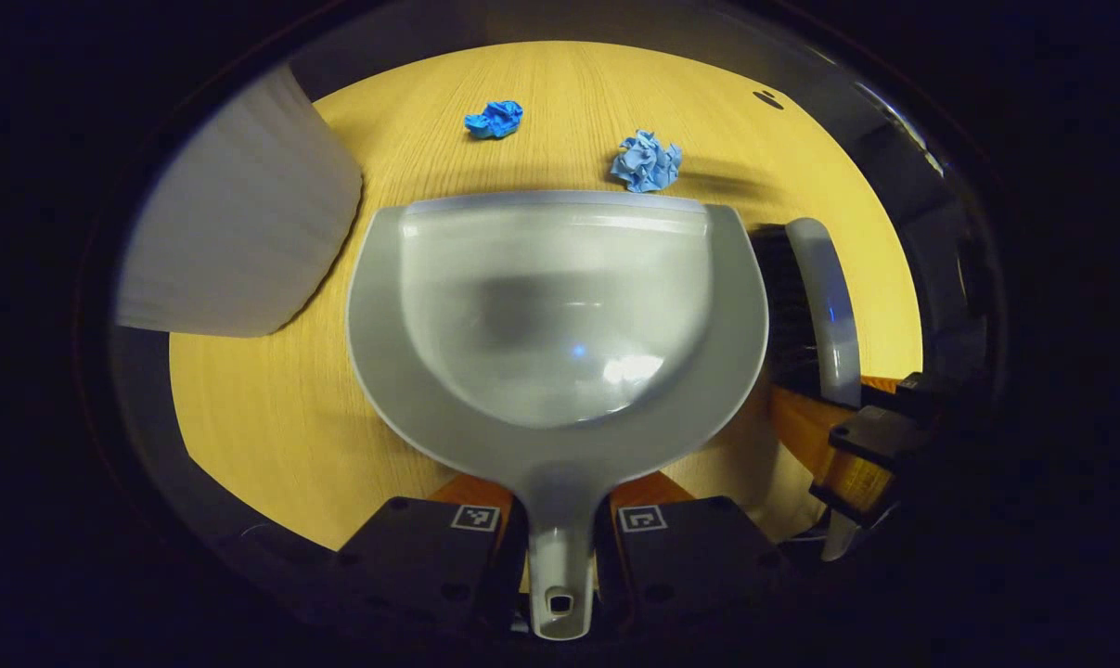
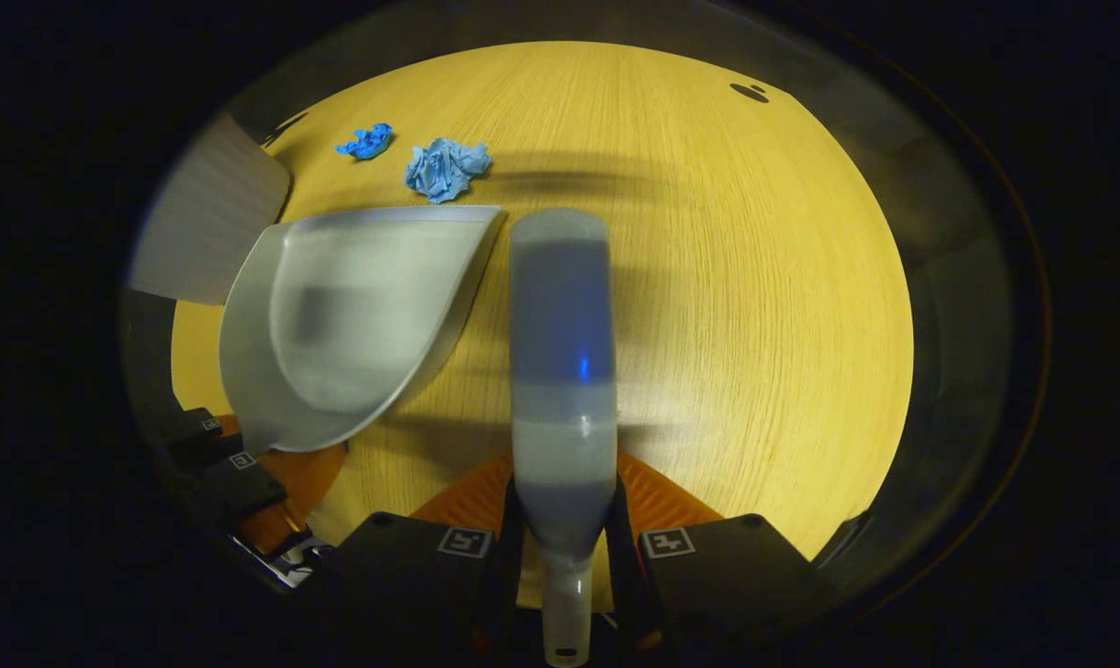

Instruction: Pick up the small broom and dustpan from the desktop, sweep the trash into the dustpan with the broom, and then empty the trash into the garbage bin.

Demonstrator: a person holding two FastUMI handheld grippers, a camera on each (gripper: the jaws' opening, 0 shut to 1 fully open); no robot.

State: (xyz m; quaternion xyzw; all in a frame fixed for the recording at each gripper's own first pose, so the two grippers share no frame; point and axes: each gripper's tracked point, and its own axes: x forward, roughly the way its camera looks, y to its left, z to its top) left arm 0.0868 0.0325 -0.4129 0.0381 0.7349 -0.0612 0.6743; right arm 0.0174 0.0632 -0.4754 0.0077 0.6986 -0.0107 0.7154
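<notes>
A: What is the tabletop (image 1: 272, 408) made of?
B: Pale wood with a fine straight grain and a matt finish.
A: And the dustpan (image 1: 560, 315)?
B: Smooth grey plastic, glossy in the bowl, where light glints.
A: The broom (image 2: 561, 371)?
B: The same smooth grey plastic along its back.
A: The two blue scraps at twelve o'clock (image 1: 647, 162)?
B: Crumpled, paper-like, matt.

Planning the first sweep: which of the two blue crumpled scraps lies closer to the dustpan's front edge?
The paler, larger crumpled paper wad, just beyond the grey plastic dustpan; the smaller, brighter blue scrap lies farther off.
</notes>
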